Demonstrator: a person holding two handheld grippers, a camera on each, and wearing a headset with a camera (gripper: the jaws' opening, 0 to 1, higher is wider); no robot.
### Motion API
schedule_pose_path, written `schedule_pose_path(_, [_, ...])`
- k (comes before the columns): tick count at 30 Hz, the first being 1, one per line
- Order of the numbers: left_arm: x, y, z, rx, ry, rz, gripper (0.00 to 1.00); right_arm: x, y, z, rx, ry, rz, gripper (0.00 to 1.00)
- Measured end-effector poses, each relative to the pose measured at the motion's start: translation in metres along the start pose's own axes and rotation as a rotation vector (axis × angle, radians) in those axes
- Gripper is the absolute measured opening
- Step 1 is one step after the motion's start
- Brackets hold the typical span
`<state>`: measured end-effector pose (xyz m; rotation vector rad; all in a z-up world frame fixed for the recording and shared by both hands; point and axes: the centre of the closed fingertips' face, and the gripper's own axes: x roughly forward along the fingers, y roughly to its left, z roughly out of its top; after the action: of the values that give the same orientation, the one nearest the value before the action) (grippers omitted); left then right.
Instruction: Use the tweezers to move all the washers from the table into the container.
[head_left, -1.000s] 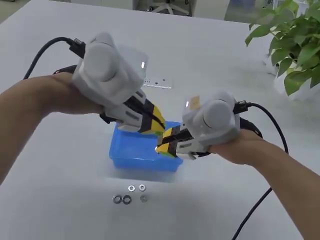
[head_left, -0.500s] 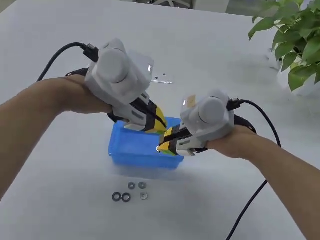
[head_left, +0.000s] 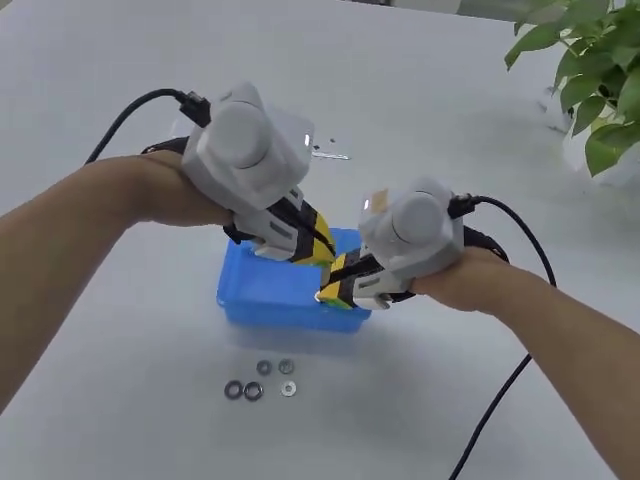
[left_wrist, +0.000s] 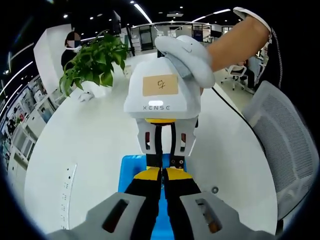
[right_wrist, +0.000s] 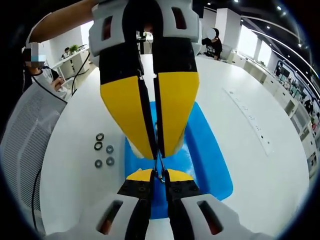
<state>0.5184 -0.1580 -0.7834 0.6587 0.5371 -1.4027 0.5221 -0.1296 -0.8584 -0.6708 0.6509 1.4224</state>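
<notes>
Inspection at the white table (head_left: 110, 400). In the head view the left gripper (head_left: 318, 246) and right gripper (head_left: 326, 292) meet tip to tip at frame centre, above the right half of the blue container (head_left: 262, 300).

The right gripper view shows the left gripper's yellow jaws closed to a narrow slit on thin dark tweezers (right_wrist: 151, 122) that run down between them. The right gripper's jaws are also drawn nearly together, and the tweezers' tip sits in the gap.

Five washers (head_left: 253, 392) lie loose on the table in the lower centre of the head view, just below the container and apart from it.
</notes>
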Motion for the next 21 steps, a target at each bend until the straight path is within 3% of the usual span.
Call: schedule_pose_path(21, [-0.0033,-0.0005,0.0037,-0.003,-0.002,-0.001,0.06,-0.0044,-0.0008,0.0023,-0.012,0.003,-0.011,0.11])
